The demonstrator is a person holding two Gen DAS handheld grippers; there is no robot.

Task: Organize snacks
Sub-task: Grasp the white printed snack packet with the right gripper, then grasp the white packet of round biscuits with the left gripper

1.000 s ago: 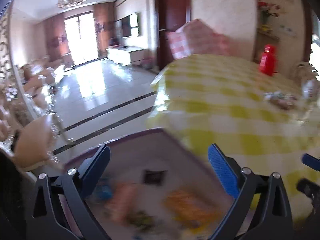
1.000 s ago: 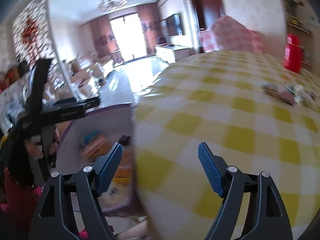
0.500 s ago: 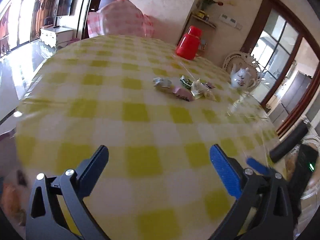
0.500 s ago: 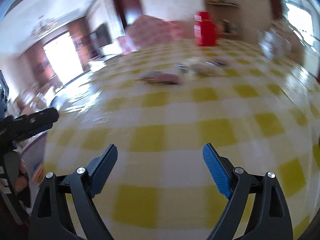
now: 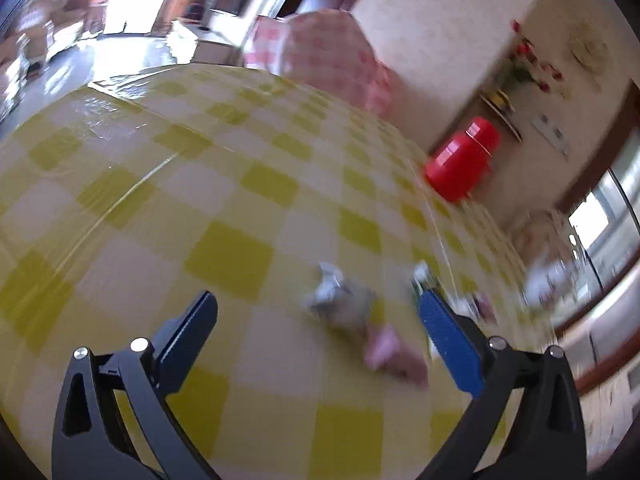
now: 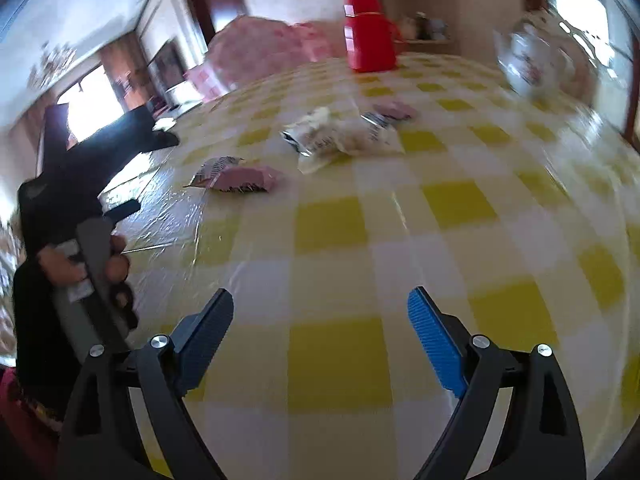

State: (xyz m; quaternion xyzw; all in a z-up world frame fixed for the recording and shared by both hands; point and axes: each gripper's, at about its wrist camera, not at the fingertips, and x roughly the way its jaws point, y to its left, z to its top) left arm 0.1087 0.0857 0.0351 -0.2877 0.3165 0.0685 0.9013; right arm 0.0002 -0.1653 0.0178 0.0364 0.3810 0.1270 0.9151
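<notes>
- Both wrist views have swung off the purple-rimmed container of snacks beside the table, seen a second ago, and are now looking across the tabletop (image 6: 332, 360) with its yellow-and-white checked cover.
- Right gripper (image 6: 320, 312) is hanging over the near edge of the tabletop; its jaws are opening, already spread wide, and nothing is lying between the blue pads (image 6: 436, 340).
- Left gripper (image 5: 316, 332) is likewise standing released, jaws wide apart, gripping nothing; in its own view a grey-white wrapper (image 5: 336, 300) and a pink packet (image 5: 392, 348) are showing in the gap between the fingers, lying on the cloth and blurred, touched by neither pad as far as the blur allows.
- In the right wrist view the person's left hand (image 6: 80, 264) is clasping the handle of the left gripper (image 6: 92, 168) at the left edge of the tabletop.
- Snack packets are lying loose toward the middle of the tabletop: a pink packet (image 6: 244, 178) nearest the left edge, a crumpled pale bundle of wrappers (image 6: 340, 140) just behind it, and a smaller pink packet (image 6: 394, 111) behind that.
- Red flask (image 6: 370, 34) is standing upright at the far edge of the tabletop, well apart from the snacks.
- White teapot (image 6: 532, 60) is sitting toward the far right edge, blurred.
- Pink checked chair cover (image 6: 260, 52) is rising beyond the far left edge.
</notes>
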